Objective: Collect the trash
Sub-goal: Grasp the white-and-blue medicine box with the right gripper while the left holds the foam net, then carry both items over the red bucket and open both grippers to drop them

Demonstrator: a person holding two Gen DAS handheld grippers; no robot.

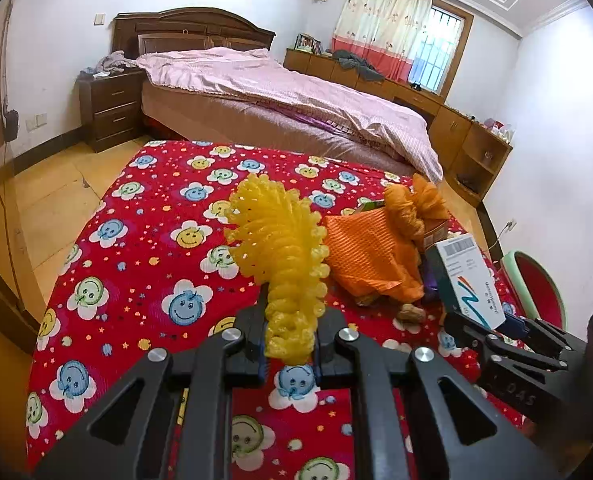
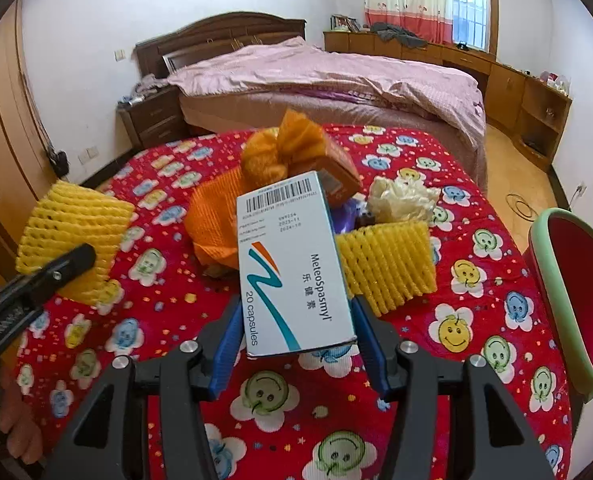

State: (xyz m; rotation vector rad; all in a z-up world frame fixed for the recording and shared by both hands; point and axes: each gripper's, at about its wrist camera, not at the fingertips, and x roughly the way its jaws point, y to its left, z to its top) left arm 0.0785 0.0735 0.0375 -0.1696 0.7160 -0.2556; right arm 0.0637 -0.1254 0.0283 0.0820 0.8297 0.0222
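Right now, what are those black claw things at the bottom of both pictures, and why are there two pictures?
They are two grabbing tools, one in each of a person's hands. Each tool carries a small camera that looks along its two fingers, so you get one picture per hand. In the left-hand picture, the left gripper is shut on a yellow foam net. In the right-hand picture, the right gripper squeezes a white medicine box. Both are held above a table with a red smiley-flower cloth. On it lies more trash: an orange mesh bag, another yellow foam net and a crumpled plastic wrap. The red bin stands beside it.
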